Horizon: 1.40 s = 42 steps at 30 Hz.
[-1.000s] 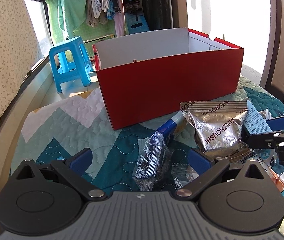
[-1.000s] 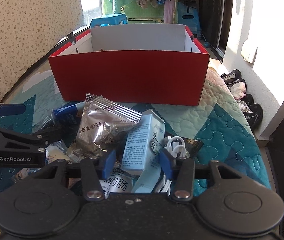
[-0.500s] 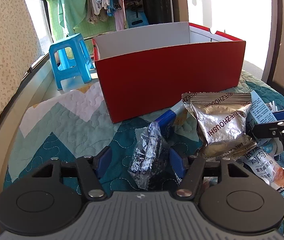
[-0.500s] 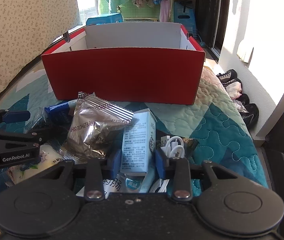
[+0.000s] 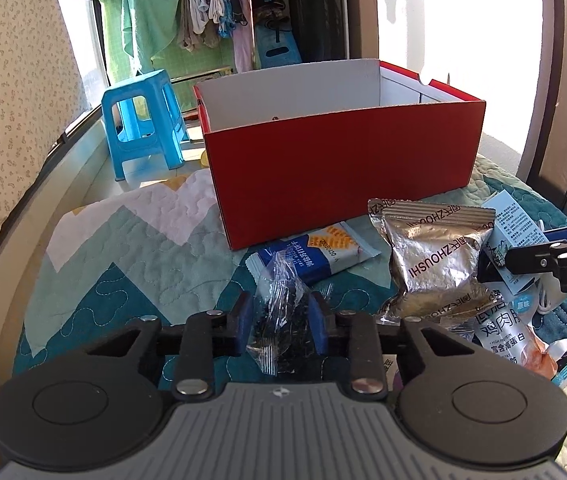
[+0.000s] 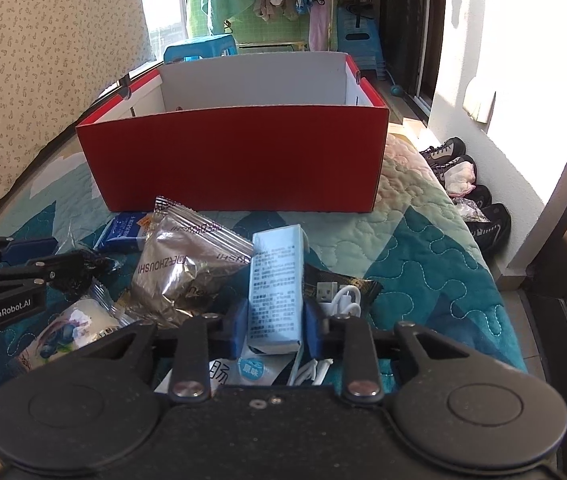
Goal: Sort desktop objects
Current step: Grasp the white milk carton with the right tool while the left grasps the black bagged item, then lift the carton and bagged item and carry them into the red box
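Left claw (image 5: 279,322) clenched on clear dark-filled packet (image 5: 281,304); right claw (image 6: 271,328), jaws just closing, pinching upright pale blue carton (image 6: 277,292). Both above the quilted bed (image 6: 423,248). Red box (image 6: 239,160) straight ahead, beyond the clutter, about equally near both.

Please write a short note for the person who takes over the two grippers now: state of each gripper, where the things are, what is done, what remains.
Left gripper: jaws have just been closing and now pinch the clear packet of dark bits, low over the quilt.
Right gripper: jaws have just been closing; pads sit against the pale blue carton, which stands upright.
Red box: open, behind the pile; its floor is hidden, so contents cannot be told.
On the quilt: silver pouch, blue snack bar, white cable, other packets.
Done: both grasps made.
Left: carry both into the box, probably, then the remaining pile.
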Each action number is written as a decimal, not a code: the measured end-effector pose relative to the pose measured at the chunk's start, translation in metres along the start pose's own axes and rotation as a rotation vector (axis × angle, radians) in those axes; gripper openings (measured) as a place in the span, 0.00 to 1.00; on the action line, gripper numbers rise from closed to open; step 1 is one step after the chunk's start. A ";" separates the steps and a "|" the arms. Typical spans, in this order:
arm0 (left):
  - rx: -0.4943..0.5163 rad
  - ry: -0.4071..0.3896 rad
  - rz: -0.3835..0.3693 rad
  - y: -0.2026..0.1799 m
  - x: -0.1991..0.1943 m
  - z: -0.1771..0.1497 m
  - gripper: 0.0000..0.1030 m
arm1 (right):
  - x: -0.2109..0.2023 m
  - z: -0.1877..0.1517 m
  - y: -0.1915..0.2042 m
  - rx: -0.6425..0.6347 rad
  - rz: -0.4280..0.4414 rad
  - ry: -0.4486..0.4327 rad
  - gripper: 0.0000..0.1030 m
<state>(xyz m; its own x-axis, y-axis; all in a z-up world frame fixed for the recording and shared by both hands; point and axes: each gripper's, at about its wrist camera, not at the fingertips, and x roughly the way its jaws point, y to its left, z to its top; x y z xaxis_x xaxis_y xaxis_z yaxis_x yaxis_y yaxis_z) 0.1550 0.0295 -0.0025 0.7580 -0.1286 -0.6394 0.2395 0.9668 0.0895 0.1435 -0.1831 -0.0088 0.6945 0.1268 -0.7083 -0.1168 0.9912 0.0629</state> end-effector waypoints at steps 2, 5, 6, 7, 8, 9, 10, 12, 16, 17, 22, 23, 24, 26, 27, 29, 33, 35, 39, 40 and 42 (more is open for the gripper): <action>-0.004 -0.003 -0.007 0.001 -0.004 0.001 0.27 | -0.003 0.001 -0.002 0.014 0.012 -0.004 0.27; -0.014 -0.009 -0.019 0.004 -0.010 0.004 0.24 | -0.008 0.003 -0.003 0.024 0.018 -0.018 0.27; -0.017 -0.011 -0.023 0.005 -0.012 0.005 0.24 | -0.010 0.003 -0.004 0.030 0.023 -0.021 0.27; -0.019 -0.014 -0.029 0.006 -0.015 0.006 0.24 | -0.011 0.004 -0.004 0.034 0.028 -0.024 0.27; -0.019 -0.020 -0.034 0.006 -0.018 0.007 0.24 | -0.013 0.004 -0.005 0.038 0.032 -0.028 0.27; -0.017 -0.024 -0.038 0.006 -0.021 0.008 0.24 | -0.015 0.005 -0.005 0.040 0.034 -0.033 0.27; -0.015 -0.028 -0.044 0.005 -0.024 0.009 0.22 | -0.017 0.006 -0.006 0.042 0.038 -0.038 0.27; -0.010 -0.033 -0.053 0.005 -0.028 0.011 0.21 | -0.020 0.006 -0.007 0.048 0.045 -0.045 0.27; -0.009 -0.042 -0.074 0.005 -0.037 0.011 0.19 | -0.027 0.005 -0.006 0.044 0.050 -0.056 0.27; -0.009 -0.044 -0.082 0.005 -0.039 0.010 0.19 | -0.029 0.005 -0.006 0.045 0.056 -0.059 0.27; -0.002 -0.050 -0.094 0.008 -0.047 0.011 0.15 | -0.040 0.003 -0.003 0.037 0.073 -0.077 0.27; -0.005 -0.048 -0.094 0.010 -0.048 0.011 0.15 | -0.041 0.003 -0.002 0.034 0.073 -0.080 0.27; -0.006 -0.051 -0.093 0.013 -0.048 0.010 0.15 | -0.043 0.003 -0.002 0.033 0.077 -0.082 0.27; -0.014 -0.047 -0.095 0.017 -0.046 0.009 0.15 | -0.045 0.002 -0.002 0.036 0.084 -0.085 0.27; -0.015 -0.041 -0.092 0.020 -0.044 0.008 0.15 | -0.045 0.002 -0.002 0.037 0.083 -0.087 0.27; -0.001 -0.035 -0.099 0.021 -0.040 0.006 0.16 | -0.044 0.002 -0.003 0.044 0.085 -0.087 0.27; 0.045 -0.028 -0.094 0.021 -0.030 0.001 0.24 | -0.041 0.000 -0.004 0.049 0.089 -0.078 0.27; 0.059 -0.023 -0.085 0.020 -0.023 0.000 0.40 | -0.040 0.000 -0.003 0.048 0.090 -0.076 0.27; 0.107 -0.055 -0.071 0.017 -0.014 -0.001 0.83 | -0.037 -0.001 -0.003 0.049 0.091 -0.072 0.27; 0.117 -0.048 -0.072 0.016 -0.010 -0.001 0.83 | -0.036 -0.001 -0.003 0.050 0.091 -0.070 0.27; 0.132 -0.022 -0.057 0.015 0.002 0.000 0.83 | -0.034 -0.001 -0.003 0.051 0.090 -0.066 0.27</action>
<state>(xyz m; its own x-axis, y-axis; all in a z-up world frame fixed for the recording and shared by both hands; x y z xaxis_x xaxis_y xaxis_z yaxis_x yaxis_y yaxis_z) 0.1599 0.0433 -0.0027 0.7539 -0.1887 -0.6294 0.3590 0.9205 0.1541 0.1189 -0.1904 0.0144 0.7284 0.2160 -0.6502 -0.1459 0.9761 0.1609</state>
